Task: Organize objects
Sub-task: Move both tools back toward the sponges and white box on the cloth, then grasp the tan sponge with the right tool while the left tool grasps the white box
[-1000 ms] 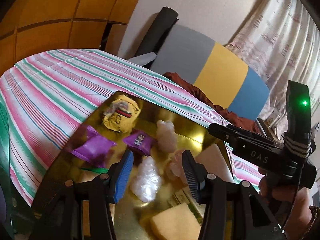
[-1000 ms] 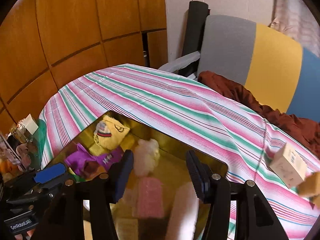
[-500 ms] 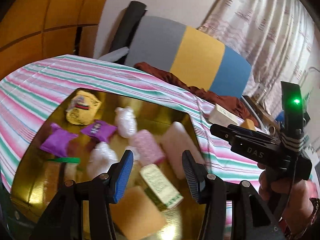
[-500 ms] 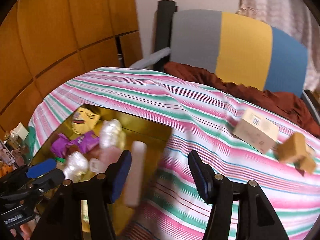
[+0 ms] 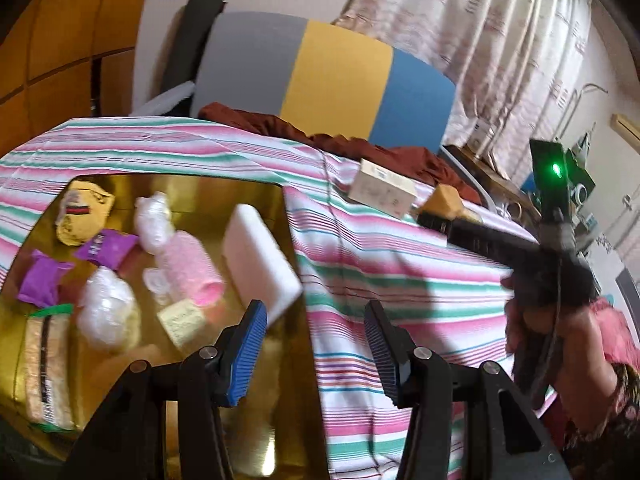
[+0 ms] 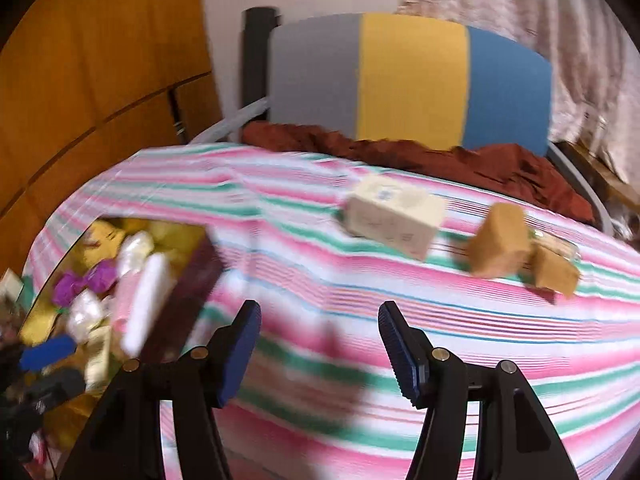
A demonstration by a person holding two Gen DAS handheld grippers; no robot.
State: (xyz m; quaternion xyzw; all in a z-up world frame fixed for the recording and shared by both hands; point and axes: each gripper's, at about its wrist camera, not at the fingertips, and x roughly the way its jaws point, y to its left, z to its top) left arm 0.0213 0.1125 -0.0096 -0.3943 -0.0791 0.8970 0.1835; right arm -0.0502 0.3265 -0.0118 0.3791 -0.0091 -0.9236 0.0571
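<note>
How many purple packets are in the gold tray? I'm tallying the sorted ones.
2. One purple packet lies near the gold tray's left edge; the other purple packet sits just beyond it, below the yellow pouch. More could be hidden under the pile.

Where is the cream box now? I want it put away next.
The cream box lies on the striped cloth, outside the gold tray, just left of two tan blocks in the right wrist view, near the red fabric.
</note>
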